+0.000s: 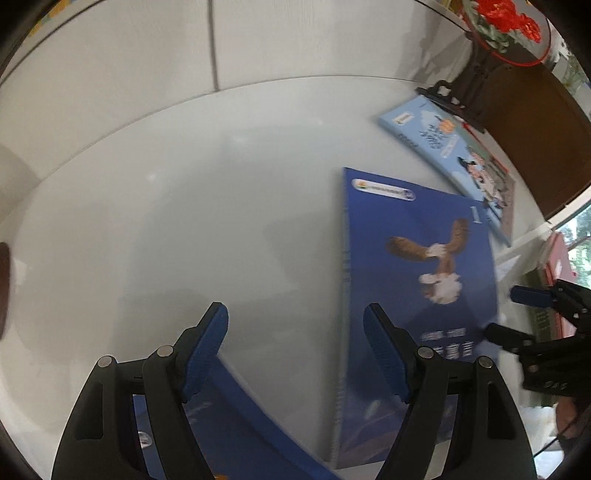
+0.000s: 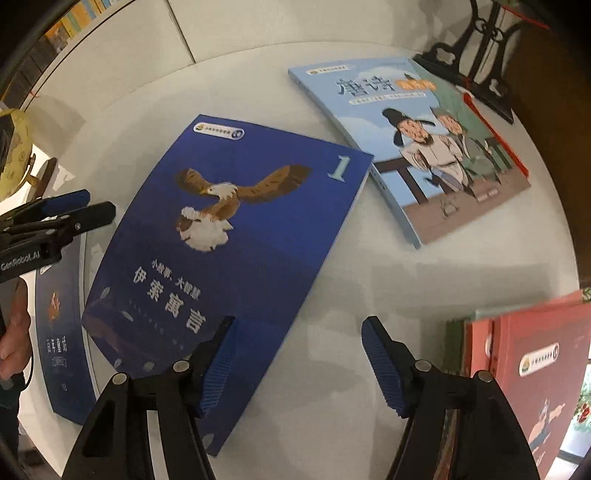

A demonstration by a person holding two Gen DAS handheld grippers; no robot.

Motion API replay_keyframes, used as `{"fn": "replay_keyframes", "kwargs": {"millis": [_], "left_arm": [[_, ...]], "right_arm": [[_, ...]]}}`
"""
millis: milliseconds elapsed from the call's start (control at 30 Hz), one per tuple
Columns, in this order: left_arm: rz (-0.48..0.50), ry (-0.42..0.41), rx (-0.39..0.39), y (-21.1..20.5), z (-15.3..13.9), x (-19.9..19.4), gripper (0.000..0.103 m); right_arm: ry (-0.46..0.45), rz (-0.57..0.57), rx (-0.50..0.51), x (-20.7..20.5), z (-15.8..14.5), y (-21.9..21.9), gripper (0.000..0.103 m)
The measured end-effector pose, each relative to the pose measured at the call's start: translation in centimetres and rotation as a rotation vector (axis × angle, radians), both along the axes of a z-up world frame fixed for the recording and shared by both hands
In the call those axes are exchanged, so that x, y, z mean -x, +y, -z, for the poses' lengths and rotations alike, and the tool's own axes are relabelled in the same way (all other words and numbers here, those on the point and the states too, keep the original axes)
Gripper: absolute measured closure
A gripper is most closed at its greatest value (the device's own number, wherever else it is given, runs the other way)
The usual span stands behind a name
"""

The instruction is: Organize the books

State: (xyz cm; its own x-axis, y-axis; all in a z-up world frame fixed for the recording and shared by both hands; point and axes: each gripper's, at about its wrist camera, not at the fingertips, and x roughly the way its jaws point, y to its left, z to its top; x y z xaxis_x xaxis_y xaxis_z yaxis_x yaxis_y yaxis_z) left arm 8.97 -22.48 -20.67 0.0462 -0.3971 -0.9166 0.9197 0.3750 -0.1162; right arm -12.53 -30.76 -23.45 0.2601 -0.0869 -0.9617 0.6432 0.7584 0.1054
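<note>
Both views are evenly and softly lit, neither harsh nor dim, and the white surface (image 1: 177,221) reads pale grey. In the left wrist view daylight shows through a window (image 1: 581,240) at three o'clock. That view is smeared by motion — the blue eagle book (image 1: 417,280) has soft edges and unreadable print, and the red flowers (image 1: 506,18) at one o'clock are hazy. The right wrist view is sharper: the title on the same book (image 2: 236,236) is legible. Faint, diffuse shadows lie on the surface under the tools. Fisheye bending curves the surface rim and book edges, and the corners fall to black.
</note>
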Motion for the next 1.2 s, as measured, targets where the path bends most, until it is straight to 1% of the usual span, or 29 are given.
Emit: {"fn": "replay_keyframes", "kwargs": {"millis": [100,133,267,333,367,400,467,500,533,600,700,733,767,833,900,933,1000,1033,1067,1133,1167,1200], "left_arm": [[0.019,0.044,-0.010,-0.8,0.6,0.8,0.028],[0.024,0.057,-0.015,-0.9,0.9,1.2,0.028],[0.054,0.044,-0.004,-1.0,0.8,2.7,0.029],[0.084,0.084,0.009,-1.1,0.7,3.6,0.029],[0.100,0.117,0.017,-1.1,0.7,3.9,0.027],[0.093,0.137,0.015,-1.1,0.8,4.2,0.025],[0.065,0.138,0.025,-0.9,0.7,4.3,0.025],[0.055,0.178,0.040,-0.7,0.6,3.9,0.025],[0.033,0.236,0.057,-0.2,0.5,3.2,0.025],[-0.007,0.375,0.091,0.4,0.5,1.7,0.025],[0.002,0.414,0.123,1.0,0.2,1.5,0.025],[0.002,0.445,0.140,1.1,0.0,1.5,0.025],[-0.003,0.504,0.167,1.3,-0.2,1.3,0.025],[-0.015,0.593,0.211,1.6,-0.4,0.9,0.025],[-0.031,0.648,0.246,1.9,-0.5,0.7,0.025],[-0.043,0.682,0.260,1.8,-0.4,0.6,0.025],[-0.047,0.808,0.281,1.5,0.5,0.5,0.025],[-0.052,0.819,0.272,1.0,0.8,1.0,0.026],[-0.040,0.752,0.236,0.3,0.9,2.0,0.026],[-0.029,0.640,0.211,-0.2,0.7,3.3,0.026],[-0.042,0.616,0.198,-0.4,0.8,3.4,0.027],[-0.066,0.592,0.182,-0.5,1.0,3.4,0.035]], "right_arm": [[-0.007,-0.001,0.008,-0.3,0.0,0.1,0.036],[-0.008,-0.003,0.011,-1.4,-0.1,1.2,0.037],[-0.023,-0.053,0.020,-3.2,-0.2,3.1,0.040],[-0.028,-0.078,0.033,-3.8,-0.2,3.4,0.042],[-0.034,-0.082,0.036,-4.0,-0.2,3.6,0.042],[-0.039,-0.081,0.038,-4.1,-0.2,3.6,0.042],[-0.059,-0.074,0.035,-4.0,0.0,3.2,0.042],[-0.074,-0.067,0.028,-3.8,0.0,2.9,0.042],[-0.104,-0.055,0.007,-3.4,0.1,1.3,0.042],[-0.169,-0.031,-0.045,-2.3,0.0,0.1,0.042],[-0.249,0.013,-0.114,-0.8,0.0,-1.3,0.042],[-0.257,0.026,-0.114,-0.6,0.1,-1.6,0.042],[-0.259,0.038,-0.109,-0.1,0.0,-1.2,0.042],[-0.265,0.051,-0.098,0.1,0.1,-1.6,0.042],[-0.268,0.056,-0.097,0.1,0.2,-1.8,0.042],[-0.262,0.052,-0.086,-0.3,0.0,-0.8,0.042],[-0.256,0.024,-0.073,-0.8,0.0,-0.1,0.042],[-0.258,0.012,-0.077,-1.0,0.1,0.3,0.042],[-0.257,-0.007,-0.085,-1.4,0.2,0.8,0.042],[-0.231,-0.032,-0.059,-2.5,0.2,1.9,0.042],[-0.215,-0.045,-0.034,-2.8,0.2,2.4,0.042],[-0.208,-0.053,-0.022,-3.0,0.2,2.6,0.042]]}}
